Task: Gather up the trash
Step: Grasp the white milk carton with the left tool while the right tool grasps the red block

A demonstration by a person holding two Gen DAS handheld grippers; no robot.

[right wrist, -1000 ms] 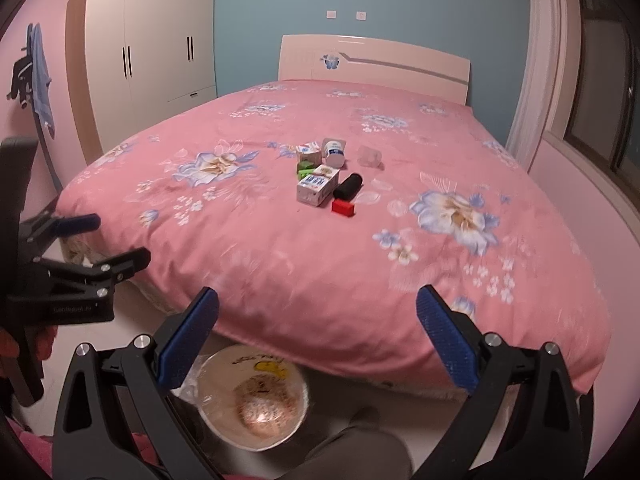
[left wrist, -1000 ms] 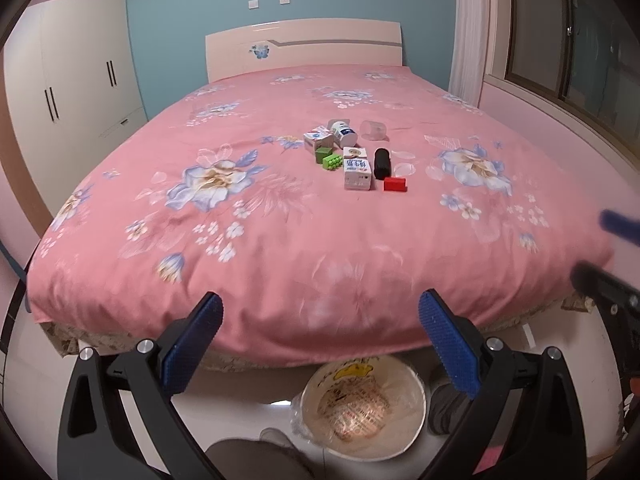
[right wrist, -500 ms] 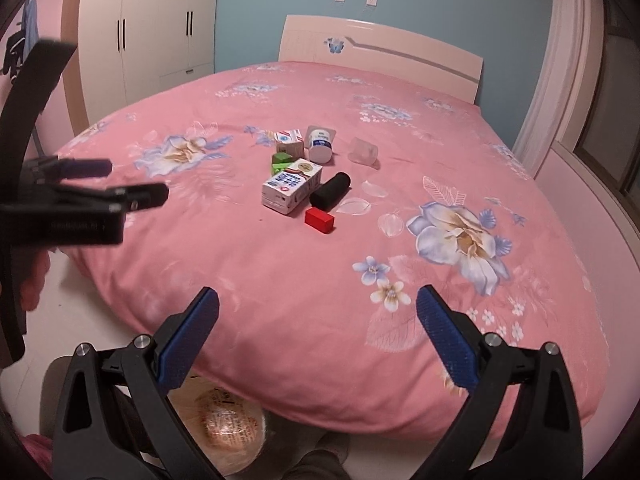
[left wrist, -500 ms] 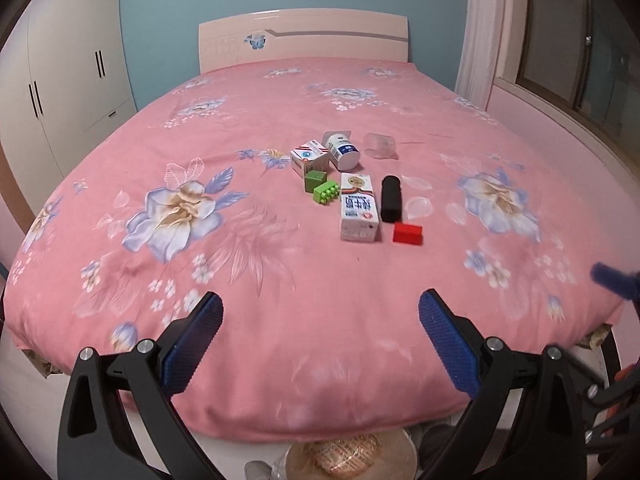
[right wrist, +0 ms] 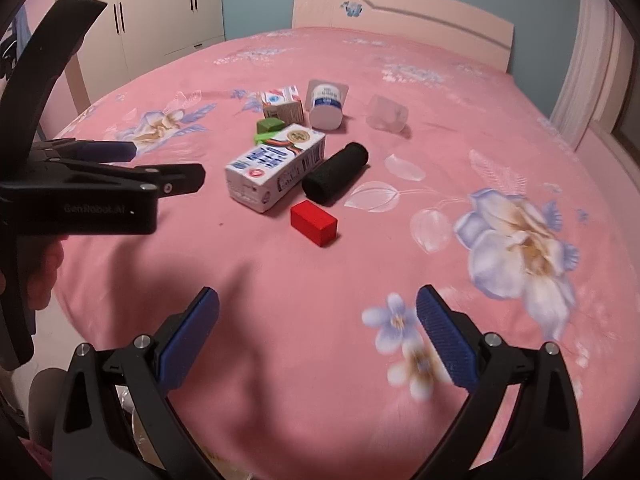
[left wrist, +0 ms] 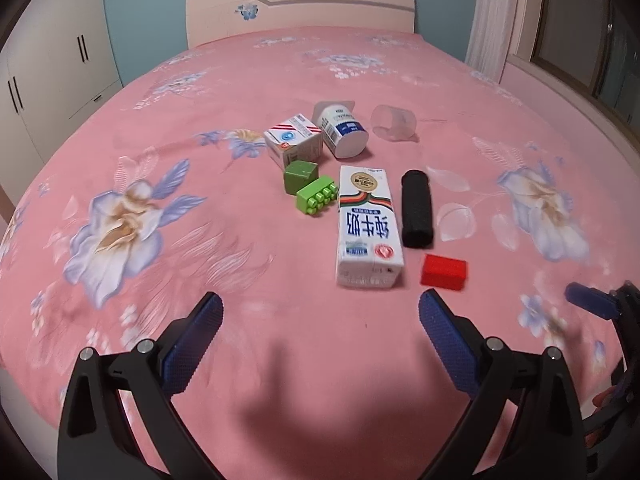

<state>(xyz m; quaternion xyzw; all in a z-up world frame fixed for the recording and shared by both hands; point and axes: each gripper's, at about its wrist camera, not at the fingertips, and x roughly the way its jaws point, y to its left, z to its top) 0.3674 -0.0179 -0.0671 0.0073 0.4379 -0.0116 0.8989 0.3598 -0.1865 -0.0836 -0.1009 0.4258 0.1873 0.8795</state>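
A cluster of items lies on the pink floral bed [left wrist: 160,280]: a white milk carton [left wrist: 368,226] on its side, a black roll [left wrist: 417,208], a red block [left wrist: 443,272], a light green toy brick [left wrist: 317,198], a dark green cube [left wrist: 301,175], a small red-striped box [left wrist: 294,145], a white bottle [left wrist: 343,130] and a clear plastic cup [left wrist: 394,123]. My left gripper [left wrist: 320,336] is open and empty, just short of the carton. My right gripper [right wrist: 318,332] is open and empty, short of the red block [right wrist: 314,223]. The carton [right wrist: 276,166] and roll [right wrist: 335,173] lie beyond it.
The left gripper's body [right wrist: 100,188] fills the left of the right wrist view. The right gripper's blue tip [left wrist: 592,305] shows at the right edge of the left wrist view. A headboard [left wrist: 300,10] and white wardrobe [left wrist: 52,76] stand behind.
Both grippers have moved forward and up over the bed toward the cluster. The trash bin on the floor has dropped out of view. Both stay open.
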